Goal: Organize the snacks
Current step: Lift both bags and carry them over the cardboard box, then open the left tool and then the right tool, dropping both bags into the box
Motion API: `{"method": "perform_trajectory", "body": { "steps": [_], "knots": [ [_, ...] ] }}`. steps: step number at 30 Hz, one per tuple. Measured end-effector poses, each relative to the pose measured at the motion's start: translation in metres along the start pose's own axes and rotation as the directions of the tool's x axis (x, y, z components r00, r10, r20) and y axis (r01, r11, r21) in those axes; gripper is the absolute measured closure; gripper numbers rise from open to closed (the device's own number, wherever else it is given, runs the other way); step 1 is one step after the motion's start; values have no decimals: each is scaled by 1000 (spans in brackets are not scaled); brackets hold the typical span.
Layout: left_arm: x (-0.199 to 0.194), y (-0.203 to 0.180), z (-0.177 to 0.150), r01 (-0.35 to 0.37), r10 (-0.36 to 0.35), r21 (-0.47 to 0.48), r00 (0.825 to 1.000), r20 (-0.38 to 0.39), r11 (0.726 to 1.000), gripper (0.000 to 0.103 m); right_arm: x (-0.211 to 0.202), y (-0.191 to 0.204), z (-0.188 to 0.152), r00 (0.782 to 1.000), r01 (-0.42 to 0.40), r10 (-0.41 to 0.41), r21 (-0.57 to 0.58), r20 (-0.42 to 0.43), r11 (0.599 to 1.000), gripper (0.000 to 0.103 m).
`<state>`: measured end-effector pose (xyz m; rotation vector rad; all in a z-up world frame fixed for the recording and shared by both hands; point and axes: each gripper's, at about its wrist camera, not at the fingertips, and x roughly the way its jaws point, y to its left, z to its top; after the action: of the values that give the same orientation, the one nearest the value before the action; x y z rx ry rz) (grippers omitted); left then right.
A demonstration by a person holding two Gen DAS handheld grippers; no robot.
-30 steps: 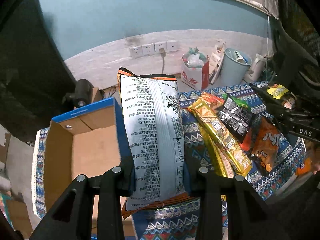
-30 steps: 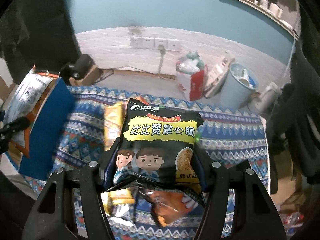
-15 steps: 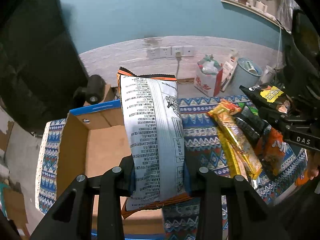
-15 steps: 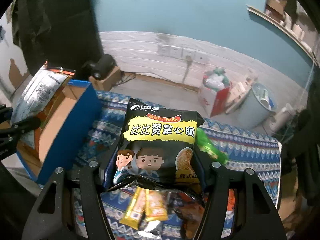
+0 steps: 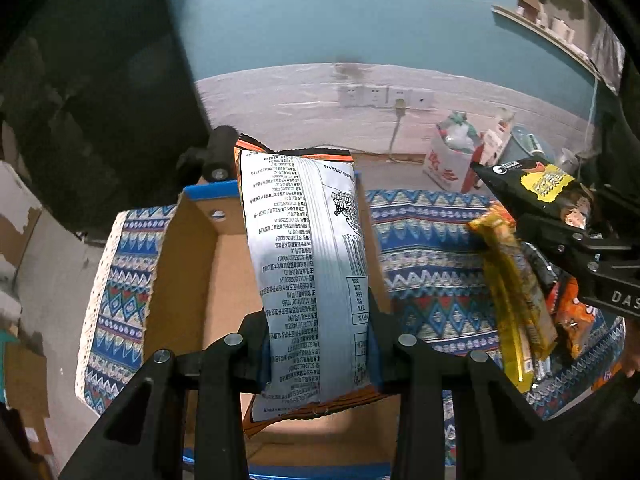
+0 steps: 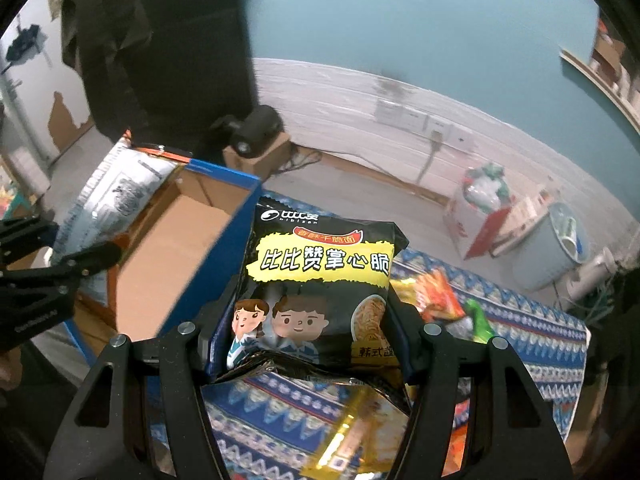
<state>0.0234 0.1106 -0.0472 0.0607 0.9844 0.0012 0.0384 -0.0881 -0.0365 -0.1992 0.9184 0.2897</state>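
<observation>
both bags now hang nearer the box (image 5: 188, 280); left tongs (image 5: 320, 344) clench the silver bag (image 5: 308, 264), right tongs (image 6: 316, 344) the black bag (image 6: 320, 280). i lower silver flat first.

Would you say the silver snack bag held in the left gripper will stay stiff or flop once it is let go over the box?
The silver snack bag stands upright above the left gripper, so it probably holds its shape. It looks puffed, so likely light. Its glossy film may slide against the cardboard box.
</observation>
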Motion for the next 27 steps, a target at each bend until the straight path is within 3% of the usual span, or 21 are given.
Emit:
{"method": "perform_trajectory", "body": {
  "steps": [17,27],
  "knots": [
    [34,61,-26,-85,77,-69,991,-112,994,66,57,80,31,989,-129,122,-85,-82,988,40],
    [55,89,-35,-91,60,-149,979,-197,985,65,83,123,39,979,-175,157,-139,-133,975,40]
  ]
}}
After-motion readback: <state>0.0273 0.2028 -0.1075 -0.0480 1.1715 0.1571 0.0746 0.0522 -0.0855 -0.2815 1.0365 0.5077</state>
